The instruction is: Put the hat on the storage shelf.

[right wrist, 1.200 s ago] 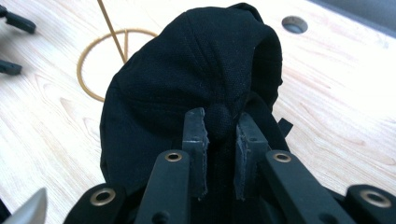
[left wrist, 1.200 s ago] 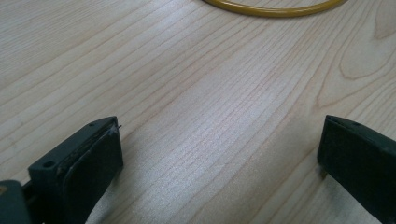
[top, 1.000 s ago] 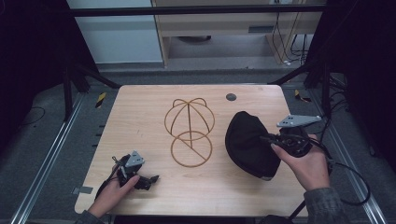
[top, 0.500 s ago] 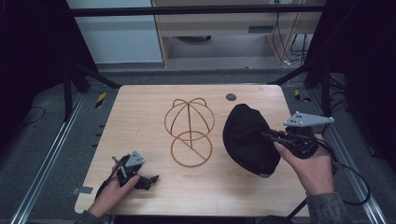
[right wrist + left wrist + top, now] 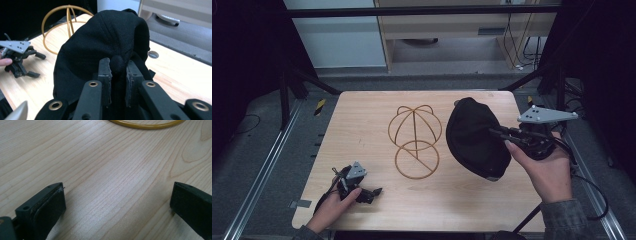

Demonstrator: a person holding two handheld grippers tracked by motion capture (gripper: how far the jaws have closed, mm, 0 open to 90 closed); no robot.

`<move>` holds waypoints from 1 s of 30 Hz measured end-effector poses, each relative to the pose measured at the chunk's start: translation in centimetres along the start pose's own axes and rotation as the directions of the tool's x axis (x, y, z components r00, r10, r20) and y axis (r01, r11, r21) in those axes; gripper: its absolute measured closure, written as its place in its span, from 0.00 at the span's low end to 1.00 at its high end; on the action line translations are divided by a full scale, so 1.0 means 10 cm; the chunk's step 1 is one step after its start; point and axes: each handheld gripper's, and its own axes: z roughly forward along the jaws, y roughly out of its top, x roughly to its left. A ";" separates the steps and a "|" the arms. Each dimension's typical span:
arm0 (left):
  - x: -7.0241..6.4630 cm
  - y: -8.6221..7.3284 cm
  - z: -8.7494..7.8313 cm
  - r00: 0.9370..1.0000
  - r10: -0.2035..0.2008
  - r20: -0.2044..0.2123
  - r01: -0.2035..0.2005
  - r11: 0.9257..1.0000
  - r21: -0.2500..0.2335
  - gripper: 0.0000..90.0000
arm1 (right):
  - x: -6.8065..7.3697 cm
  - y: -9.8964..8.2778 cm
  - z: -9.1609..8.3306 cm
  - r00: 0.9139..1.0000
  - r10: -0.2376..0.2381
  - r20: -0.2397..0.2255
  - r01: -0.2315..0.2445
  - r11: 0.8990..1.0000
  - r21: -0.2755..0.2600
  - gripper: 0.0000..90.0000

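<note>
High view: right gripper (image 5: 501, 136) pinches black cap (image 5: 473, 137), wire hat stand (image 5: 415, 141) at nine o'clock, probably next; left gripper (image 5: 371, 192) idle, jaws wide

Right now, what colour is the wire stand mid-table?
Golden yellow; the wire stand shows best in the high view.

The table (image 5: 362, 130) is lit evenly from above, pale and clear at mid-frame, while both side edges and the upper corners of the high view drop into near black. Shadows are soft. The cap (image 5: 474, 137) reads as flat black with little detail. In the left gripper view the grain is sharp, the near jaws soft. In the right gripper view the bottom foreground blurs.
</note>
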 end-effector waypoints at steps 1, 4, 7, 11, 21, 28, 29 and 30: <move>0.00 0.00 0.00 1.000 -0.001 0.000 0.001 1.000 0.000 0.00 | 0.02 0.06 0.00 1.000 -0.009 -0.003 0.009 1.000 -0.003 0.87; 0.00 0.00 0.00 1.000 -0.002 -0.002 0.002 1.000 -0.004 0.00 | 0.04 0.12 0.00 1.000 -0.019 -0.003 0.019 1.000 -0.002 0.87; 0.00 0.00 0.00 1.000 -0.002 -0.001 0.002 1.000 -0.004 0.00 | 0.09 0.26 -0.02 0.999 -0.039 -0.007 0.039 0.999 -0.009 0.87; 0.00 0.00 0.00 1.000 -0.002 -0.001 0.002 1.000 -0.004 0.00 | 0.11 0.38 -0.02 0.998 -0.056 -0.012 0.056 0.998 -0.001 0.87; 0.00 0.00 0.00 1.000 -0.002 -0.001 0.002 1.000 -0.003 0.00 | 0.18 0.63 0.09 0.996 -0.091 -0.022 0.092 0.995 0.027 0.87; 0.00 0.00 0.00 1.000 -0.002 -0.001 0.002 1.000 -0.001 0.00 | 0.26 0.81 0.15 0.992 -0.121 -0.034 0.122 0.992 0.036 0.87; 0.00 0.00 0.00 1.000 -0.001 -0.001 0.001 1.000 -0.001 0.00 | 0.27 0.83 0.16 0.991 -0.127 -0.034 0.128 0.991 0.040 0.87; 0.00 0.00 0.00 1.000 -0.002 -0.001 0.002 1.000 0.000 0.00 | 0.28 0.85 0.16 0.991 -0.130 -0.035 0.132 0.990 0.041 0.87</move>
